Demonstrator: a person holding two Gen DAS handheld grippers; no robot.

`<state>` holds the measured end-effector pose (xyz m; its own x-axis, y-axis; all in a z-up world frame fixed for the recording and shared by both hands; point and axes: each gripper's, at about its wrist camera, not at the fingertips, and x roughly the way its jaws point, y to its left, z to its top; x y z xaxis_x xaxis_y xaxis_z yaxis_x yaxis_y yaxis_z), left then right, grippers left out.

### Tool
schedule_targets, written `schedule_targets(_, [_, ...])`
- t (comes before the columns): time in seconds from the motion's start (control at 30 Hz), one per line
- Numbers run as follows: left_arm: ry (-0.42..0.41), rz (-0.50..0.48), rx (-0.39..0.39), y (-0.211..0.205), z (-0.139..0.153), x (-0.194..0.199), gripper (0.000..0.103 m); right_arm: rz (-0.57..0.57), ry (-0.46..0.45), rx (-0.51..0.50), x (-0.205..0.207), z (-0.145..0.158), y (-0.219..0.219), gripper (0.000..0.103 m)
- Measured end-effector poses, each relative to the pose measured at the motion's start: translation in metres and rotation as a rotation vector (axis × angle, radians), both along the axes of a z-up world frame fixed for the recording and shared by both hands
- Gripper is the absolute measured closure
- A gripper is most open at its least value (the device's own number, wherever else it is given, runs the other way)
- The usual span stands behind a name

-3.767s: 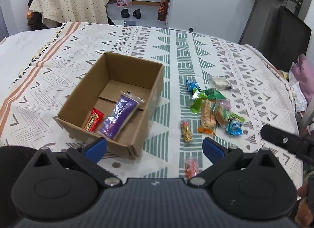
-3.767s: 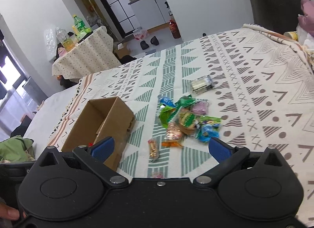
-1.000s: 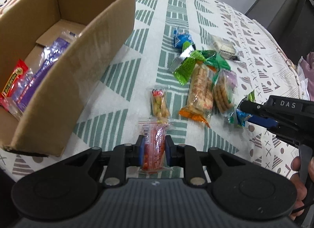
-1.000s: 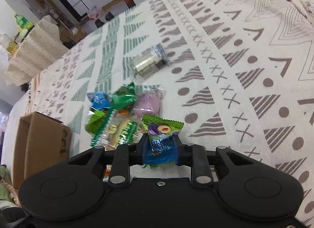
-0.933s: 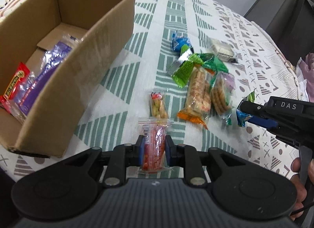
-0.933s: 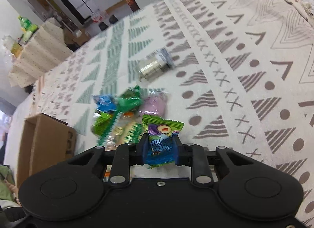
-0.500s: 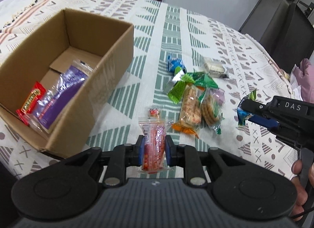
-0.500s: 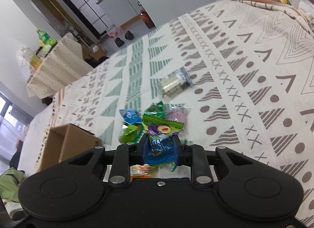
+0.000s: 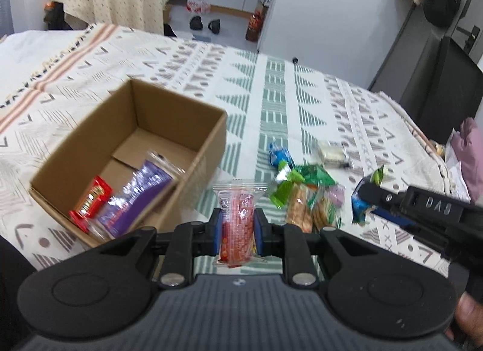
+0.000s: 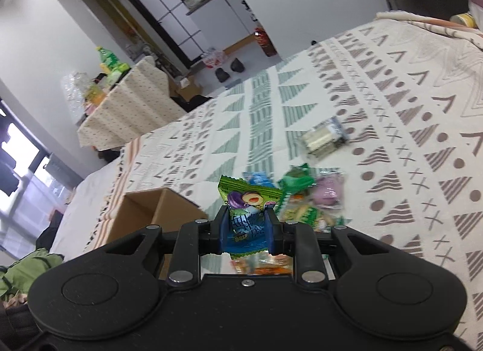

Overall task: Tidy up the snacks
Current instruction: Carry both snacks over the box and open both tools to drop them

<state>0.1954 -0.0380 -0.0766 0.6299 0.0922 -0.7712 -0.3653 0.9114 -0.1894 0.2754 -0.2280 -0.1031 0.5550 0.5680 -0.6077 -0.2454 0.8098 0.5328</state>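
Observation:
My left gripper is shut on a clear packet of red snack, held in the air to the right of the open cardboard box. The box holds a purple packet and a small red packet. My right gripper is shut on a green and blue candy packet, lifted above the snack pile. The right gripper also shows in the left wrist view, right of the pile. The box shows in the right wrist view at the left.
A patterned cloth covers the surface. A clear packet of pale biscuits lies behind the pile, also in the right wrist view. A blue packet lies at the pile's far edge. A dark chair stands at the right.
Both grippers closed on their packets and have risen from the cloth. The left one has lifted the red packet and moved back; the right one has lifted the green and blue packet.

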Motion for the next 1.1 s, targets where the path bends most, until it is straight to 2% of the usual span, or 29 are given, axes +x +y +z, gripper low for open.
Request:
schedule_targets(0.4, [-0.071,0.014,0.008,0.019,0.028,-0.014,0.083,0.035,-0.079,0.005,-0.016,0.019,0.03,0.079])
schedule_targets(0.67, [-0.116,0.02,0.015,0.041,0.042,-0.02,0.083,0.045,-0.091,0.047,-0.022,0.022,0.05,0.079])
schedule_targets(1.1, [-0.127,0.061,-0.011,0.098,0.047,-0.021,0.083,0.083,-0.086,0.085,-0.024,0.019,0.095,0.079])
